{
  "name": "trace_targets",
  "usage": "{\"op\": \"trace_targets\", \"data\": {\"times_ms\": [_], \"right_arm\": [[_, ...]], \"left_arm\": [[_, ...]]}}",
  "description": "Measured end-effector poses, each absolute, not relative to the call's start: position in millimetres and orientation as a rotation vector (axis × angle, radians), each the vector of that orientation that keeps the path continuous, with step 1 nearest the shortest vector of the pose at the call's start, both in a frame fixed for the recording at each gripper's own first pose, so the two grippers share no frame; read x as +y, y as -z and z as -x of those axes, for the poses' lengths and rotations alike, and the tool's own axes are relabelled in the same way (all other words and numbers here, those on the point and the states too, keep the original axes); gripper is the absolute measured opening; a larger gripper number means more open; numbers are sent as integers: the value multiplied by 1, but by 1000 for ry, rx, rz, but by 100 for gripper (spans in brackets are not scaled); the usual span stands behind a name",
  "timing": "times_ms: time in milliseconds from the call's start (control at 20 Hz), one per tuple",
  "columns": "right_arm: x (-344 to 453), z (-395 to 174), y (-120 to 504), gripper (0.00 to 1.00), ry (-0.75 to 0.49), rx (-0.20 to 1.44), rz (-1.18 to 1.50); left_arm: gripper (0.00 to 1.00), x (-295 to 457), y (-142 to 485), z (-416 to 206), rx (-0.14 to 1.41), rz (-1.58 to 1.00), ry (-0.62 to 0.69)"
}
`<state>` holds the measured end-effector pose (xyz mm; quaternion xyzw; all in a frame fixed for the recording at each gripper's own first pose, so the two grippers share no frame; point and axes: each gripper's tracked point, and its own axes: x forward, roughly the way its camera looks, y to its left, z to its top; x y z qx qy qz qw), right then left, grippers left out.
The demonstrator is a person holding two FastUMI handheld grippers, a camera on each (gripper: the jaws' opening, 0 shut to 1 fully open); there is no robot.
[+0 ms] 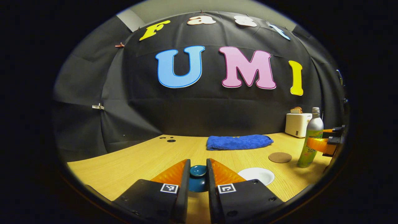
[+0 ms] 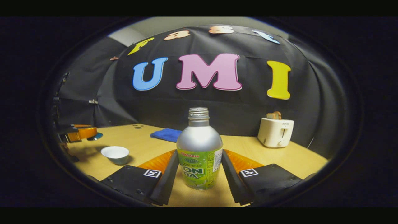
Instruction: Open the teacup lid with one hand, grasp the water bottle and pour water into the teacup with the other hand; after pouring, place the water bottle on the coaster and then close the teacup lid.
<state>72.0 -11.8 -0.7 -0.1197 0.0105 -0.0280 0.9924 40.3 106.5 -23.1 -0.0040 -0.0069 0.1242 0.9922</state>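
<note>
In the left gripper view my left gripper (image 1: 198, 161) is shut on the knob of a dark teal teacup lid (image 1: 198, 175), held off to the left of the uncovered white teacup (image 1: 256, 175). In the right gripper view my right gripper (image 2: 200, 151) has both fingers against the sides of the silver water bottle (image 2: 199, 155), which has a green label, no cap, and stands upright on the table. A round brown coaster (image 1: 280, 157) lies between cup and bottle (image 1: 309, 140). The right gripper view also holds the teacup (image 2: 115, 154) and the left gripper (image 2: 81, 132) with the lid (image 2: 95, 136).
A folded blue towel (image 1: 238, 142) lies at the back of the wooden table (image 1: 130, 161). A white toaster (image 2: 275, 132) with toast in it stands at the back right corner. Small dark holes (image 1: 170, 140) mark the tabletop at the back left.
</note>
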Motion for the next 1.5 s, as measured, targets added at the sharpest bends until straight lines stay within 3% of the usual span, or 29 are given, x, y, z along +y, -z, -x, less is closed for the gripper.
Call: {"op": "trace_targets", "data": {"times_ms": [150,750,1250,1300,1500], "right_arm": [[0,-76,-14,77,62,3,515],[71,-82,-2,76,-108,-45,1340],[85,-86,17,77,-184,-78,1658],[87,-88,17,73,-191,-80,1679],[92,-85,21,76,-227,-74,1759]], "left_arm": [[32,113,22,-38,-15,8,-216],[32,116,22,-37,-15,5,-156],[31,116,22,-37,-14,5,-150],[32,117,23,-37,-14,5,-150],[32,118,24,-37,-13,6,-161]]}}
